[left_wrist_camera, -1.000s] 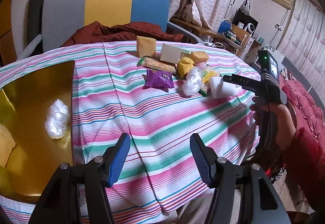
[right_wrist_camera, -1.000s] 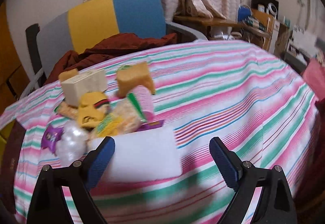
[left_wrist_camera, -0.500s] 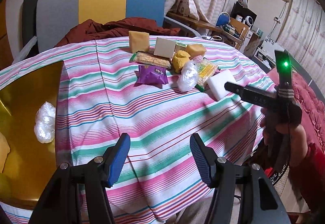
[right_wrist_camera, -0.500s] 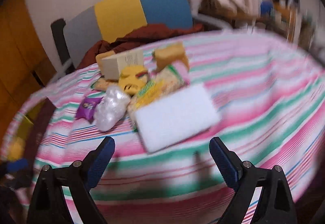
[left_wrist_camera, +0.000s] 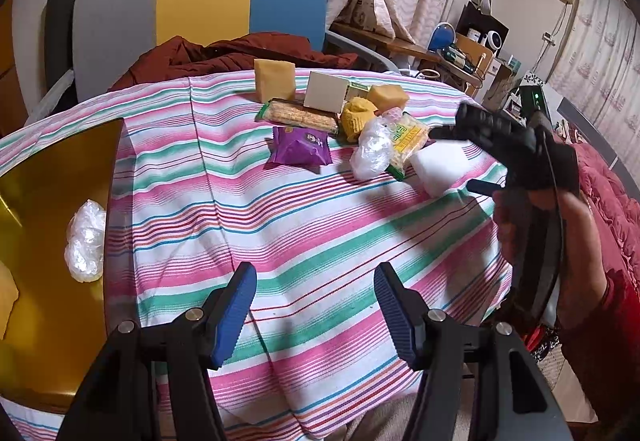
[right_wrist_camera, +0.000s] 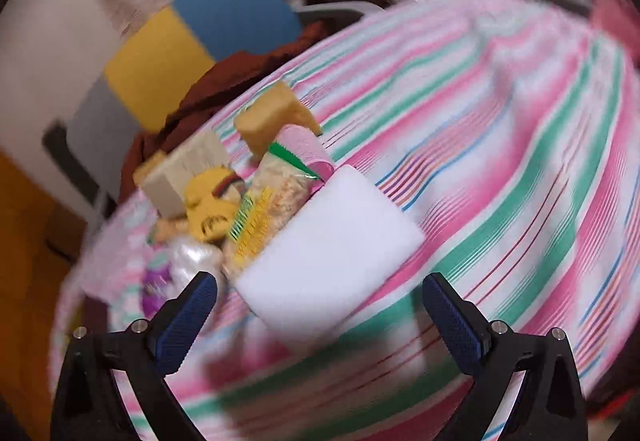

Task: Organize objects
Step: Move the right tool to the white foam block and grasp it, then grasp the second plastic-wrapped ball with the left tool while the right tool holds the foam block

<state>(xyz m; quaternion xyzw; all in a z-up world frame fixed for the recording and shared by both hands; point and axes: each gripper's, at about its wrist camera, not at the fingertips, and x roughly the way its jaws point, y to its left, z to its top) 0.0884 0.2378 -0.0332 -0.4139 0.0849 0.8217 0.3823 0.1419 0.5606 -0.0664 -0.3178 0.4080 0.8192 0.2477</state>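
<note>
A pile of small items lies on the striped tablecloth [left_wrist_camera: 304,237]: a white foam block [left_wrist_camera: 440,168] [right_wrist_camera: 332,245], a purple snack packet [left_wrist_camera: 300,150], a clear plastic wad [left_wrist_camera: 372,153], a yellow cracker pack [left_wrist_camera: 408,139], yellow sponges [left_wrist_camera: 275,79] and a white box [left_wrist_camera: 326,96]. My left gripper [left_wrist_camera: 314,311] is open and empty above the near cloth. My right gripper [right_wrist_camera: 320,321] is open, its fingers either side of the white foam block, just short of it; it also shows in the left wrist view [left_wrist_camera: 460,157].
A gold tray [left_wrist_camera: 44,209] at the left holds a plastic wad [left_wrist_camera: 86,241] and a yellow piece [left_wrist_camera: 6,297]. A chair [left_wrist_camera: 200,9] with a dark red garment [left_wrist_camera: 240,53] stands behind the table. Furniture and clutter stand at the far right.
My right gripper pulled back from the white foam block, then swung in close to it again, tilted. The left gripper shifted slightly right, so less of the tray shows.
</note>
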